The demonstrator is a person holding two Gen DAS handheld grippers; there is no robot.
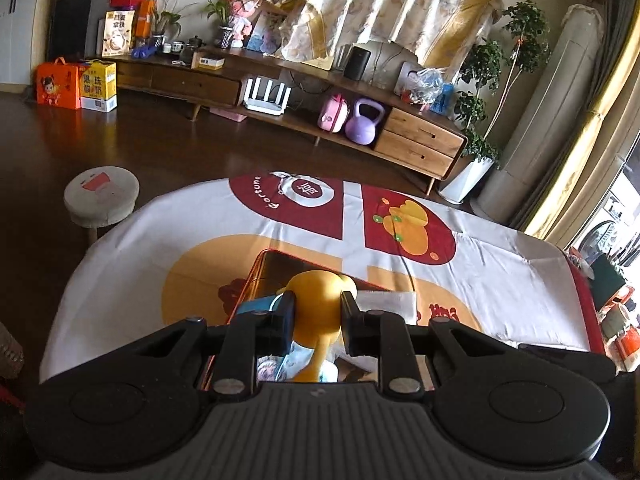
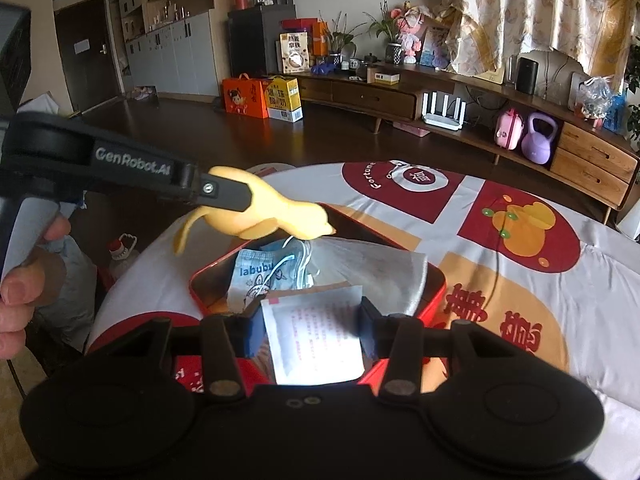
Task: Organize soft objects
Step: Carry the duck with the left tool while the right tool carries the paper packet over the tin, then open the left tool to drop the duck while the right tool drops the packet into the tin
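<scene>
My left gripper (image 1: 317, 312) is shut on a soft yellow duck toy (image 1: 320, 300) and holds it above a red box (image 1: 256, 276). In the right wrist view the duck (image 2: 264, 216) hangs from the left gripper (image 2: 244, 200) over the box's far left corner (image 2: 436, 280). The box holds a blue labubu face mask (image 2: 260, 280), a grey cloth (image 2: 372, 268) and a white packet (image 2: 316, 336). My right gripper (image 2: 312, 328) is open, its fingers on either side of the white packet, just above the box's near edge.
The box sits on a table with a white, red and orange cloth (image 2: 520, 280). A round stool (image 1: 102, 196) stands on the floor beyond the table. A long wooden TV cabinet (image 2: 440, 92) runs along the far wall. A floor plant (image 1: 480, 120) stands at right.
</scene>
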